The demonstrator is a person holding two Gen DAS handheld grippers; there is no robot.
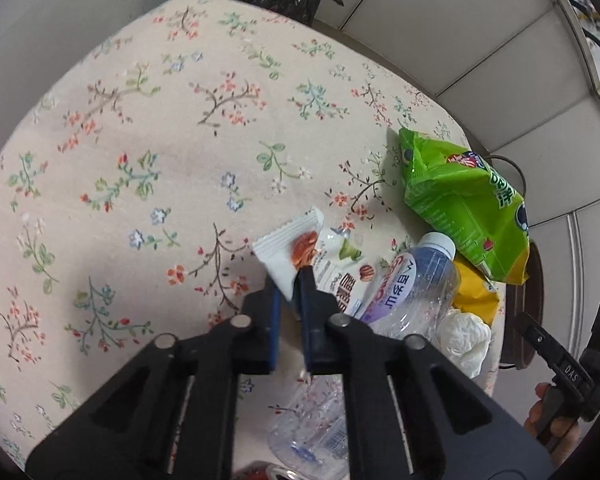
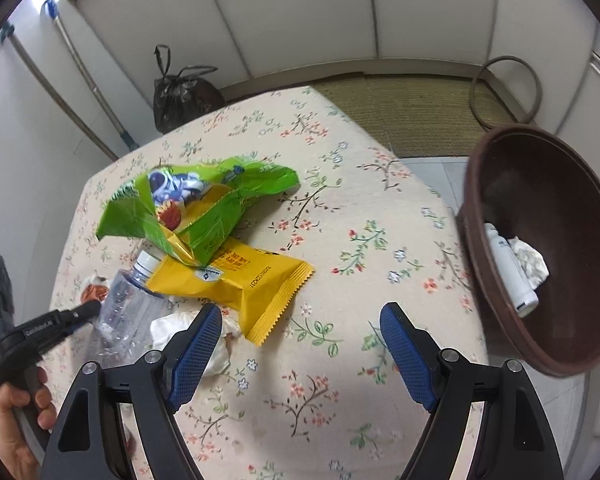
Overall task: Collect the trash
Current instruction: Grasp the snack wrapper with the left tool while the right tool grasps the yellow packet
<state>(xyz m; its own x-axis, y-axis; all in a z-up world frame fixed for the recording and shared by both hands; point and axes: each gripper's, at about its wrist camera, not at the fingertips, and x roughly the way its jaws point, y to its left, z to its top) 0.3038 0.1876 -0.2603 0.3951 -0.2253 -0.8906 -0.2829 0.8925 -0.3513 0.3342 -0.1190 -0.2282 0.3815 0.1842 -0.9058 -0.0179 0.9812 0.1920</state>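
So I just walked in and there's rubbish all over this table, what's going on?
A person is clearing trash with a handheld gripper in each hand. The left gripper is shut on a white snack wrapper beside a clear plastic bottle. The right gripper is open and empty above the floral tablecloth, near a yellow snack bag. A brown bin beside the table already holds a white bottle and crumpled paper.

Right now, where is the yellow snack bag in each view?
Left wrist: yellow snack bag at right, mostly hidden under the green bag.
Right wrist: centre, partly under the green bag.
Shared landmark: the clear bottle, beside it in both.
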